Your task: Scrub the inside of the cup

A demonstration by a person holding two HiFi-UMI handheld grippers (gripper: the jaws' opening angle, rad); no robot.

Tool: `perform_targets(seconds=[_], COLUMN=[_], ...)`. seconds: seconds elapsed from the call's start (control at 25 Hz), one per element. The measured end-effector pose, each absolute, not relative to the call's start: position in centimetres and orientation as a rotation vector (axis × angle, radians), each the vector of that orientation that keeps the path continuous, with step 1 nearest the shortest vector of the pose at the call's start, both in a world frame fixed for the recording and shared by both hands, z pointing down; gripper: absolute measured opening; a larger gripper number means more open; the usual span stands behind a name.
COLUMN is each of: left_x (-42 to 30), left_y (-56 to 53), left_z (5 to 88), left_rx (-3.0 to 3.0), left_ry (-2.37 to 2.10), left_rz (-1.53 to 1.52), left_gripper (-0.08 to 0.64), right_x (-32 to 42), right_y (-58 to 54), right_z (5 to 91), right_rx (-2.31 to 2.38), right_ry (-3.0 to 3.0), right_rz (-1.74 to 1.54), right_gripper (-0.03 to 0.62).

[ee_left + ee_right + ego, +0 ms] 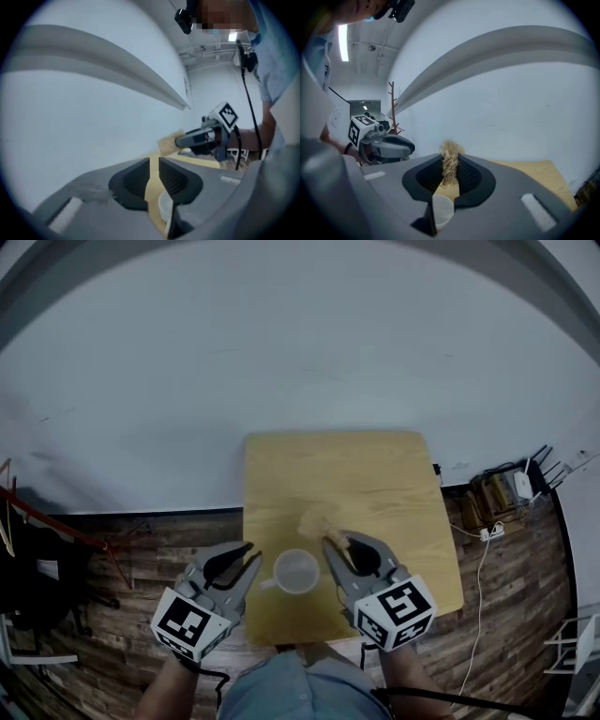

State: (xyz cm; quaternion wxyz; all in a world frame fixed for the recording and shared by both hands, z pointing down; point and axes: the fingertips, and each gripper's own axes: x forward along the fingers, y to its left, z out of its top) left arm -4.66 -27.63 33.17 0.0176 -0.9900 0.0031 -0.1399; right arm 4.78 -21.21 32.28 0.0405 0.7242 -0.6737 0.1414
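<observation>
Two tongs: left tongs gaping narrowly, empty; right tongs pinching scrubber.
Cup: seeming light, rigid, slick; handle offering hold.

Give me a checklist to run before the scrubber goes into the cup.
1. Scrubber clamped in the right tongs: ok.
2. Cup upright on the table, mouth up: ok.
3. Cup steadied by the left tongs: not ok. They stand slightly apart with nothing between them, beside the cup and not gripping it.
4. Scrubber lined up over the cup's mouth: not ok. In the head view it sits beyond the rim, toward the table's far side.
5. Cup free of other things inside: ok, it looks empty.
6. How dirty the inside is: cannot tell.
</observation>
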Motion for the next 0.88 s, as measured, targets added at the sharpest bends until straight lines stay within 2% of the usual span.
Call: perform_targets(seconds=[0.04,0.12,0.28,0.88], left_x=[-4.2,-3.6,-2.1,-0.7], left_y=[-28.1,-28.9,-28.4,-27.0], left_z=[31.9,29.9,28.0,25.7], left_rx=[-3.075,-3.06,-2.987,-2.936], left_ry=[0.093,0.26,0.419,0.461], left_rz=[-0.397,-0.345,-0.309,-0.241], left_gripper=[0.081,0.02,0.02,0.02], right_x=[4.8,5.0,5.1,4.7], right_y=[-21.5,-22.1,-22.4,-22.2], right_z=[31.9,31.1,30.0,27.9], right_rx=[2.222,2.23,2.237,2.231], right_ry=[-2.063,-2.062,-2.062,-2.051], right_rz=[0.41,0.371,0.32,0.204], right_gripper=[0.061,0.061,0.061,0.058])
